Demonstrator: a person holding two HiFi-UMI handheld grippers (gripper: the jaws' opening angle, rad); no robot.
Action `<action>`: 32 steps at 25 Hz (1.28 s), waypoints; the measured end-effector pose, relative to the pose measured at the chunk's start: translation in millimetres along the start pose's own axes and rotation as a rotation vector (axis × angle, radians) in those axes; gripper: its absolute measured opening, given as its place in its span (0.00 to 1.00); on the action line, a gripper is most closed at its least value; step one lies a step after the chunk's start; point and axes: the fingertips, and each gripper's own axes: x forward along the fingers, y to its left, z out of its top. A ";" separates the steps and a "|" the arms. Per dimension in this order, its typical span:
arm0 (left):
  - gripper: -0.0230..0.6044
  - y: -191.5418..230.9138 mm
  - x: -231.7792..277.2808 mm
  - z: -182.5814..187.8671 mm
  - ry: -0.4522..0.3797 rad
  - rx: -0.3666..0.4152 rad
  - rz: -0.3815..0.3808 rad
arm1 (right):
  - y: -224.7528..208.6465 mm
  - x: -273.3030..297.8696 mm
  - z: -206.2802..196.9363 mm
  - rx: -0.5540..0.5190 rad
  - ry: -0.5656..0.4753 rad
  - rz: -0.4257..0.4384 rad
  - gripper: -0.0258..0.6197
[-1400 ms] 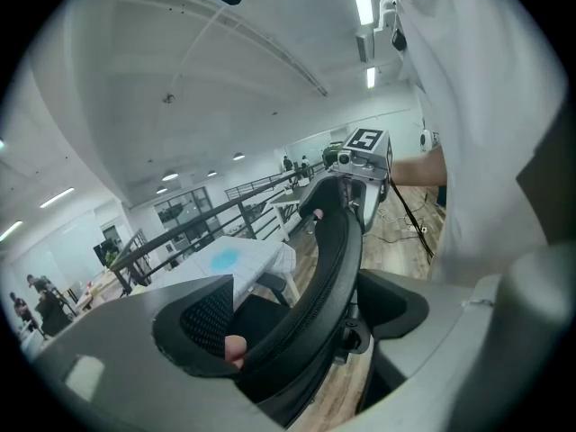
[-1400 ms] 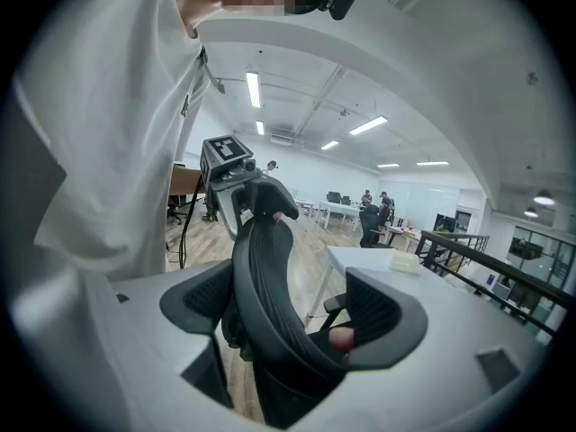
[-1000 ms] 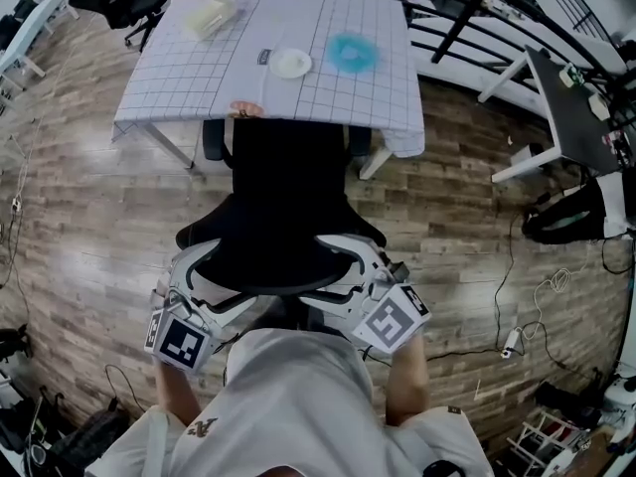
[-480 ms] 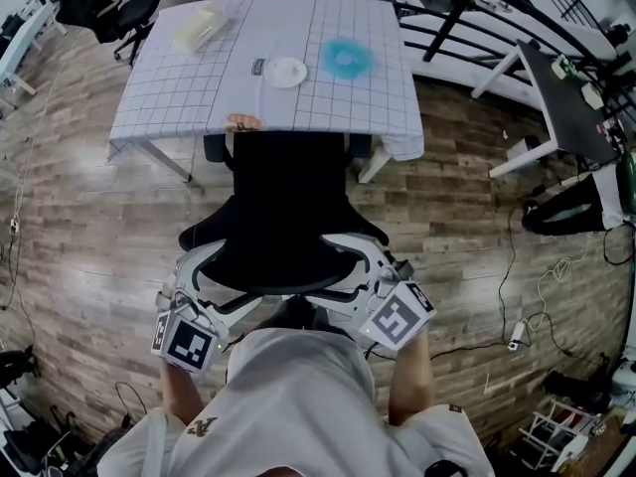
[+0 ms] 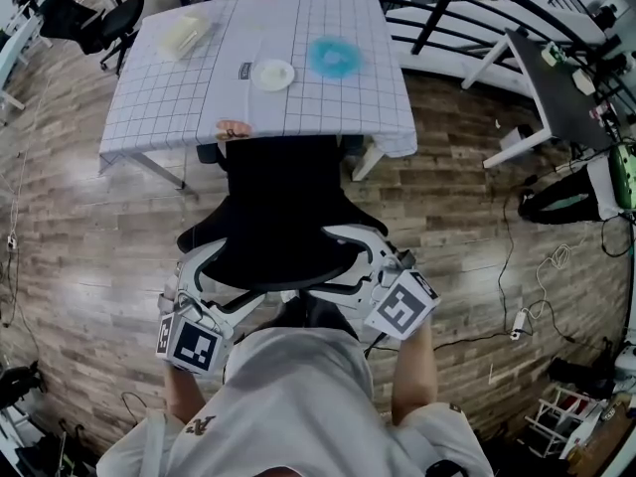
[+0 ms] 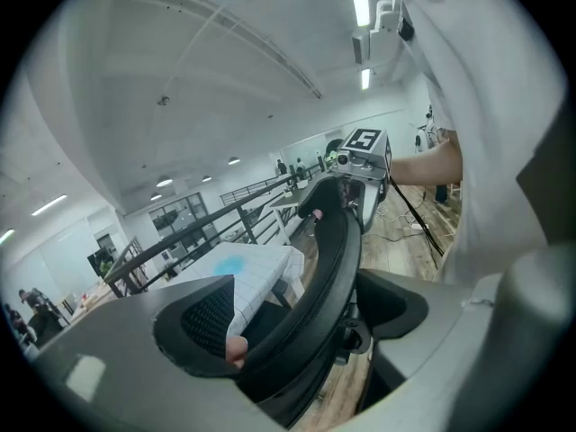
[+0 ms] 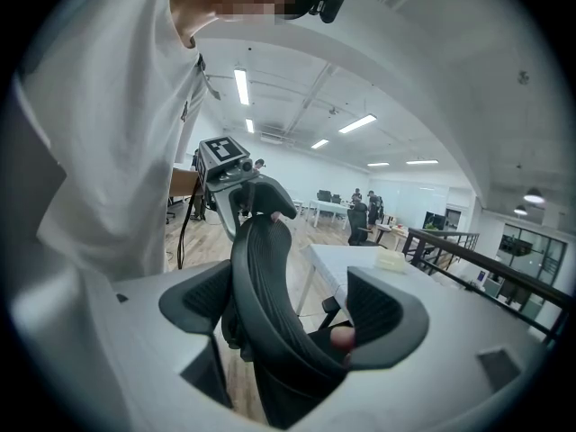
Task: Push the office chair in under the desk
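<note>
The black office chair (image 5: 283,207) stands in front of me, its seat front tucked under the desk (image 5: 179,97) with a white checked cloth. My left gripper (image 5: 204,271) straddles the left end of the backrest's top rim (image 6: 333,241); in the left gripper view my left gripper (image 6: 301,313) is open, with gaps at both pads. My right gripper (image 5: 366,258) straddles the right end of the backrest rim (image 7: 261,277). In the right gripper view my right gripper (image 7: 292,318) is open too, the rim lying against its left pad.
On the desk sit a white plate (image 5: 271,75), a blue item (image 5: 334,57), a pale box (image 5: 184,33) and a pink thing (image 5: 235,129) at the near edge. A dark desk (image 5: 556,87) and cables (image 5: 517,316) lie right; another chair (image 5: 109,18) is far left.
The chair has rolled forward toward the desk, so more of its seat is hidden under the cloth. Both grippers moved forward with the backrest.
</note>
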 end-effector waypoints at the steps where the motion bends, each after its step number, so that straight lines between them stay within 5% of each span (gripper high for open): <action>1: 0.71 1.8 1.7 0.4 0.001 0.000 0.001 | -2.3 0.0 -0.4 -0.001 -0.001 0.000 0.67; 32: 0.72 49.6 49.6 13.0 -0.004 -0.021 0.032 | -71.0 -1.0 -12.9 -0.019 -0.038 0.016 0.67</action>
